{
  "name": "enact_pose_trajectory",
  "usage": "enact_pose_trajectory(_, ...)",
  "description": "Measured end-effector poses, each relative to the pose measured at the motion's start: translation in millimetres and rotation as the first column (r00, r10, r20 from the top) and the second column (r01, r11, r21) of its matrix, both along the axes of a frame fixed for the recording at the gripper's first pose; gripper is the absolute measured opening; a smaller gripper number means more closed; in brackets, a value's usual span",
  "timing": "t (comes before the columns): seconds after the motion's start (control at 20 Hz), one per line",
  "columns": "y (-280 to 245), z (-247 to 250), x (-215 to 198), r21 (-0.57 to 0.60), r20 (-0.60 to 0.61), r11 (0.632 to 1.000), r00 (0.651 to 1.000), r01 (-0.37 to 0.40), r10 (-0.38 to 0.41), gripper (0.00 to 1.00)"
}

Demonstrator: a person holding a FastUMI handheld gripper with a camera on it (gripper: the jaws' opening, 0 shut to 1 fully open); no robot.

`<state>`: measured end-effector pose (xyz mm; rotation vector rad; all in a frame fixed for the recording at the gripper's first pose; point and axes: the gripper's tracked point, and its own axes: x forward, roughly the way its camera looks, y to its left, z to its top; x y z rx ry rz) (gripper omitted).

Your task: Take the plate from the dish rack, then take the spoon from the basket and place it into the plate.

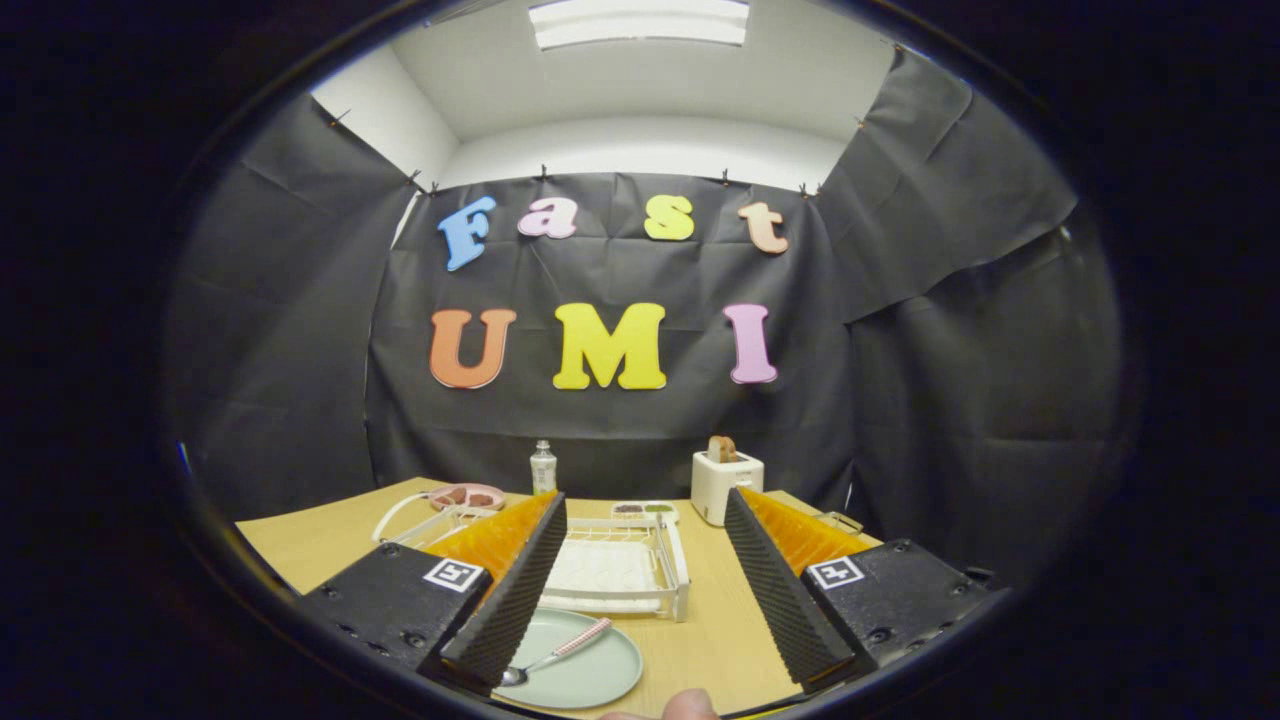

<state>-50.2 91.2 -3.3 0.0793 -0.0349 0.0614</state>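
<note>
While the gripper [640,590] hangs above the wooden tabletop [715,640], its two ridged, wedge-shaped fingers stand wide apart and grasp nothing. A round, smooth, pale green plate [590,675] lies flat on the table between the fingers, close to the left one, which covers part of its rim. Resting in the plate is the spoon [553,655]: a shiny metal bowl and a pink handle with a speckled look, laid at a slant. Just beyond the plate stands the dish rack [625,570], a white wire frame over a tray. Behind the rack sits a small divided container [645,510] with dark and green contents. Further back stand a clear plastic bottle [543,468] and a white boxy toaster [726,486] with a slice of bread [721,449] upright in its slot. Left of the bottle lies a pink dish [466,496] holding brownish pieces. A fingertip [690,704] shows just below the fingers.
</note>
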Motion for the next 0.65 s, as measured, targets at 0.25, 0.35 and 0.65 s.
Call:
enact_pose_trajectory(0.25,3.4,1.5,1.2,0.001,0.005,1.000,1.000,-0.003,0.003,1.00)
enact_pose_trajectory(0.35,3.3,3.0,1.7,0.002,0.010,1.000,1.000,0.000,0.000,1.00)
enact_pose_trajectory(0.65,1.9,5.9,2.8,0.006,0.015,1.000,1.000,0.008,-0.008,1.00)
